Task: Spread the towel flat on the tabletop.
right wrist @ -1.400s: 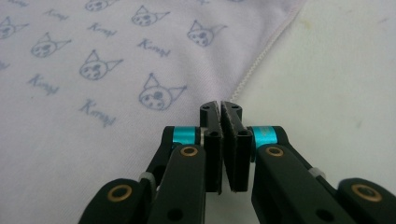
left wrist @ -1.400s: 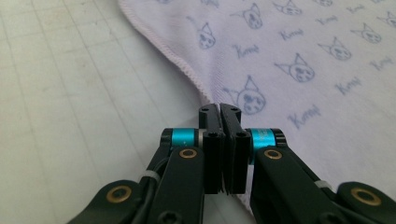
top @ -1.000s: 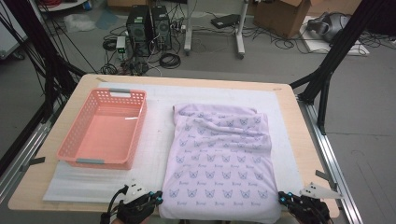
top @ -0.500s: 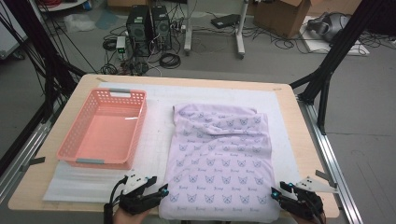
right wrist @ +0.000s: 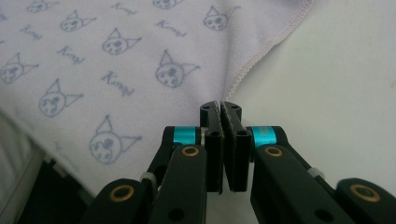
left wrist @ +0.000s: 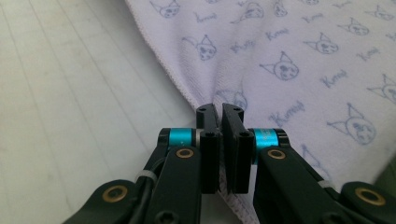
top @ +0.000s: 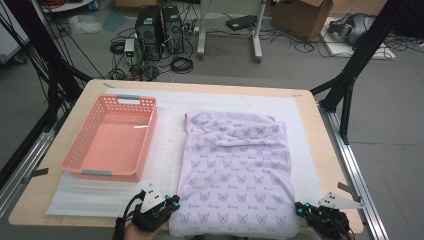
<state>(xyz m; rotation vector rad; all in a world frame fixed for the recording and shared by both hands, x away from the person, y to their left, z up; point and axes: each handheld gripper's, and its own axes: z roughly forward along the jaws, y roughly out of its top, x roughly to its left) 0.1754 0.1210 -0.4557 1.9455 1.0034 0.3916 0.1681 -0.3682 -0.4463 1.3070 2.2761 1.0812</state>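
Observation:
A lilac towel (top: 235, 165) printed with small cat faces lies folded on the white mat (top: 165, 150). At its near left corner my left gripper (top: 175, 202) has just closed its jaws. In the left gripper view the left gripper (left wrist: 219, 109) pinches the towel's (left wrist: 303, 56) hem. My right gripper (top: 299, 209) sits at the near right corner, and its jaws have also just closed. In the right gripper view the right gripper (right wrist: 221, 106) meets the stitched edge of the towel (right wrist: 116, 56) with its tips together.
An empty pink plastic basket (top: 109, 173) stands on the mat to the left of the towel. The wooden table (top: 320, 145) ends just behind both grippers. Black frame legs, cables and computers stand on the floor beyond the far edge.
Half a second ago both grippers looked wider at the towel's near corners; now each is closed on the hem. The left gripper has crept slightly inward. The towel lies as before.

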